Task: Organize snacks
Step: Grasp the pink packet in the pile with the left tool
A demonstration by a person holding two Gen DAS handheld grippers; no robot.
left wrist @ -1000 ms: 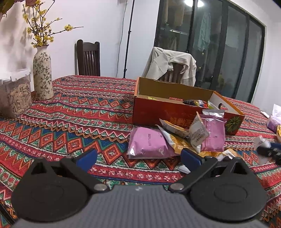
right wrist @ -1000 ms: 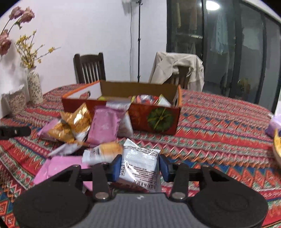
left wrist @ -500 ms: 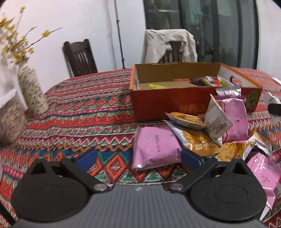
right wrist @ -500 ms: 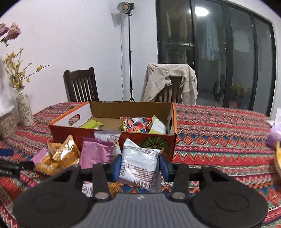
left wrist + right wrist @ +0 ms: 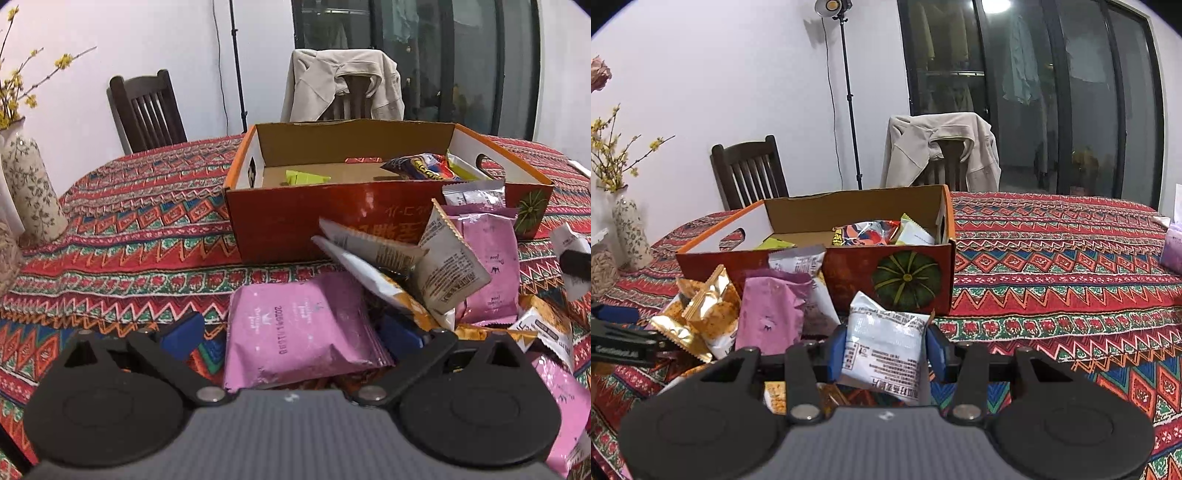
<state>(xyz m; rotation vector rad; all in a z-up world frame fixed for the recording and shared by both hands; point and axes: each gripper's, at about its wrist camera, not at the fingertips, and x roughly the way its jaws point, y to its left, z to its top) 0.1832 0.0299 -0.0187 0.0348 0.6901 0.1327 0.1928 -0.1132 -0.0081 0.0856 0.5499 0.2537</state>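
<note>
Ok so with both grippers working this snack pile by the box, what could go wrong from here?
1. The right gripper pinches the white packet by its sides only; it could slip before reaching the cardboard box.
2. The left gripper stands open around the pink packet, whose edge lies beside the leaning packets; closing may catch or topple those.
3. Both grippers are close together, so they might bump.
</note>
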